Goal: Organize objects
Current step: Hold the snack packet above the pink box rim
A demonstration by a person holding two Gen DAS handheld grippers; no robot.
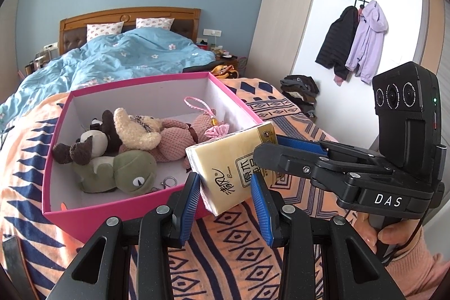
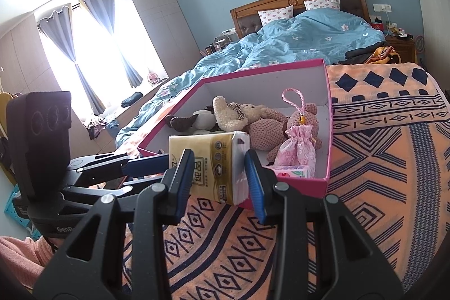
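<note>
A yellow tissue pack (image 1: 233, 159) (image 2: 213, 159) hangs over the near corner of the open pink box (image 1: 98, 218) (image 2: 303, 189). My left gripper (image 1: 226, 187) is shut on its near end. My right gripper (image 2: 219, 167) grips the same pack from the other side and shows at the right of the left wrist view (image 1: 277, 151). In the right wrist view the left gripper (image 2: 157, 170) reaches in from the left. Inside the box lie a green frog plush (image 1: 121, 170), a beige bear (image 1: 135, 128) (image 2: 230, 114), a pink knitted toy (image 2: 267, 131), a pink sachet (image 1: 216, 128) (image 2: 298, 151) and a small pink packet (image 2: 292, 173).
The box sits on an orange and navy patterned blanket (image 1: 239, 249) (image 2: 379, 159) at the foot of a bed with a blue duvet (image 1: 126, 55). A hand in a pink sleeve (image 1: 405, 249) holds the right gripper. Jackets (image 1: 354, 41) hang on the wall above piled clothes (image 1: 301, 92).
</note>
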